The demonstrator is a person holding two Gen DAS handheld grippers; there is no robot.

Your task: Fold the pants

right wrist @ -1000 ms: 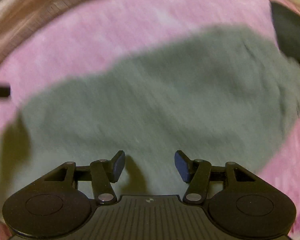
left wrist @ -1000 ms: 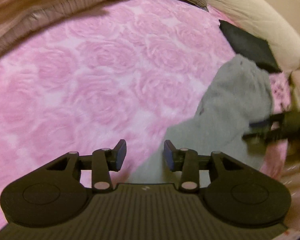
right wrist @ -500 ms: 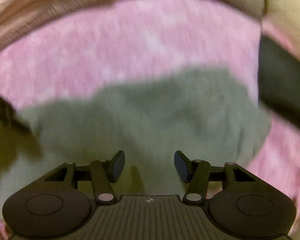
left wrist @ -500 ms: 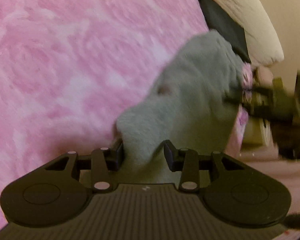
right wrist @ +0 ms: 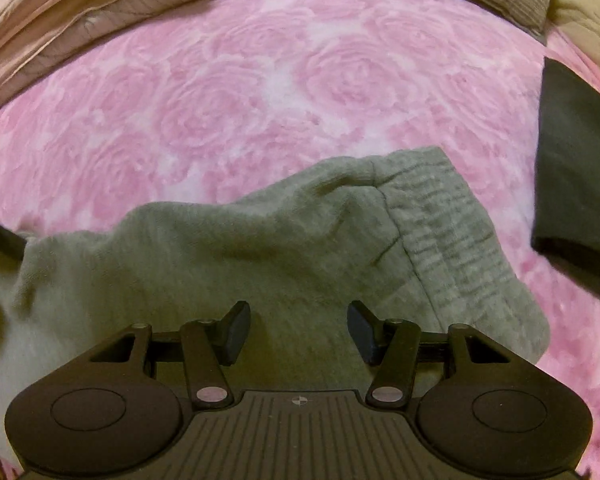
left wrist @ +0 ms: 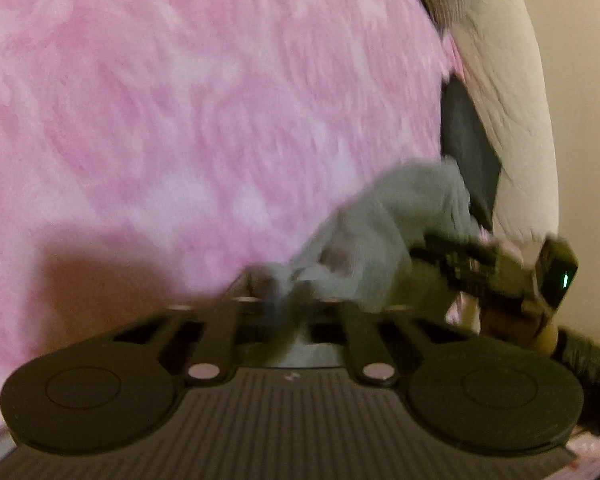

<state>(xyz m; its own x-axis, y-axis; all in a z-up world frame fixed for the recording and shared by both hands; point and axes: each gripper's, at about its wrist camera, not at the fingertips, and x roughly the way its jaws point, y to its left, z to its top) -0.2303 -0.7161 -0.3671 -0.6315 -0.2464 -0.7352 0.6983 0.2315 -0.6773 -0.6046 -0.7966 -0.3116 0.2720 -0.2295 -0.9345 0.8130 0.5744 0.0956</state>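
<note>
Soft grey fleece pants [right wrist: 284,248] lie near on the pink rose-patterned plush blanket [right wrist: 260,80]. Left gripper [left wrist: 284,308]: jaws clamped on pants fabric. Right gripper [right wrist: 298,330]: jaws wide apart, empty, over the pants.

Pants [right wrist: 284,248]: grey fleece, which we see rumpled on the pink rose-patterned blanket [right wrist: 260,80] | ribbed waistband [right wrist: 452,240] at right, lying flat | opposite end bunched and raised at left edge.
</note>
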